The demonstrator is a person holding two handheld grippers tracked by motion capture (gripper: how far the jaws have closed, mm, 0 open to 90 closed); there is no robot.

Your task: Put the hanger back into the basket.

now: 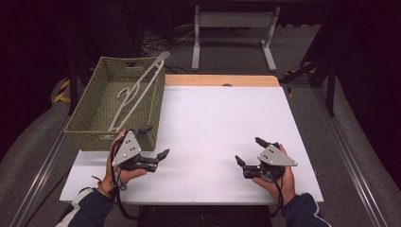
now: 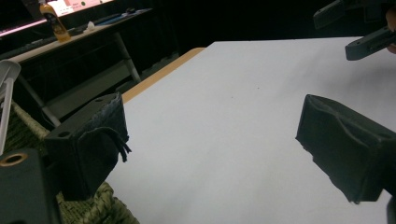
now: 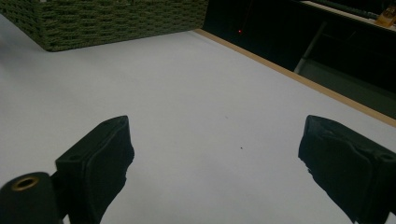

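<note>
Fingers (image 2: 88, 149) spread, just beside basket (image 1: 90, 113).

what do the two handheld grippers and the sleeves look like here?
Both the left gripper and right gripper are black, two-jawed, each topped by a grey three-cornered plate with small dark dots; a black cable trails from each. Jaw pads look worn and frayed. Sleeves are dark navy; the left sleeve has a white stripe.

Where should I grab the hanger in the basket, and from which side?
Judging from the high view, grip the hanger on its far arm, which juts over the basket rim at the far right corner. Come down from above with the left gripper, fingers straddling the thin bar; the hook lies low inside.
</note>
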